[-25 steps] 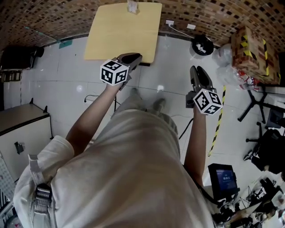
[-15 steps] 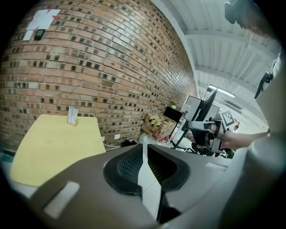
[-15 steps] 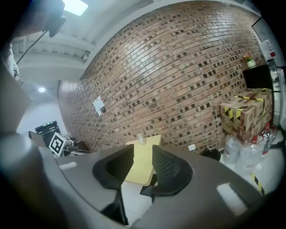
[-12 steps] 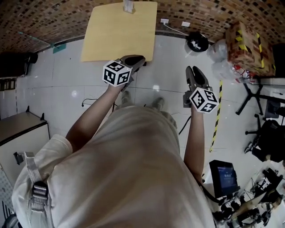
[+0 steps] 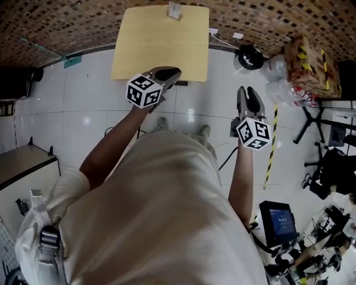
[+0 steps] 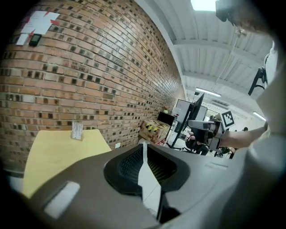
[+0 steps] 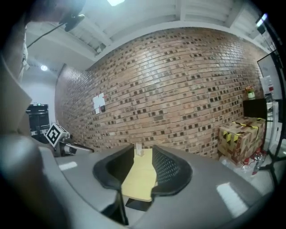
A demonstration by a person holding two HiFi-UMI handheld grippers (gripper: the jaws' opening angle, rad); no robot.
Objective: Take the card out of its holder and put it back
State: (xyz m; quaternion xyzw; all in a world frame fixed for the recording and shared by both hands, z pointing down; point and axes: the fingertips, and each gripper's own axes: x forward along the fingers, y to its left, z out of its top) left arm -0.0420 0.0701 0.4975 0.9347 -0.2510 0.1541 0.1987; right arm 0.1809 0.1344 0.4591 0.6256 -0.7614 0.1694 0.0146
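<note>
A small clear card holder [image 5: 174, 10] with a white card in it stands upright at the far edge of the yellow table [image 5: 161, 44]. It shows small in the left gripper view [image 6: 77, 130], and between the jaws in the right gripper view [image 7: 138, 150]. My left gripper [image 5: 173, 71] hovers at the table's near edge; its jaws meet at the tips with nothing between them [image 6: 144, 147]. My right gripper [image 5: 248, 90] hangs over the floor, to the right of the table and short of it. Its jaws stand apart and empty [image 7: 143, 153], pointing at the table [image 7: 140, 176].
A brick wall [image 7: 178, 89] runs behind the table. A cardboard box with yellow-black tape [image 5: 308, 58] stands on the right, with chair legs [image 5: 322, 131] and a screen [image 5: 281, 222] nearer. A striped tape line [image 5: 271, 150] crosses the white floor. A white cabinet [image 5: 22, 167] is left.
The person and both grippers have shifted across the floor, so the table now sits slightly further right in the head view. Both grippers still hold nothing.
</note>
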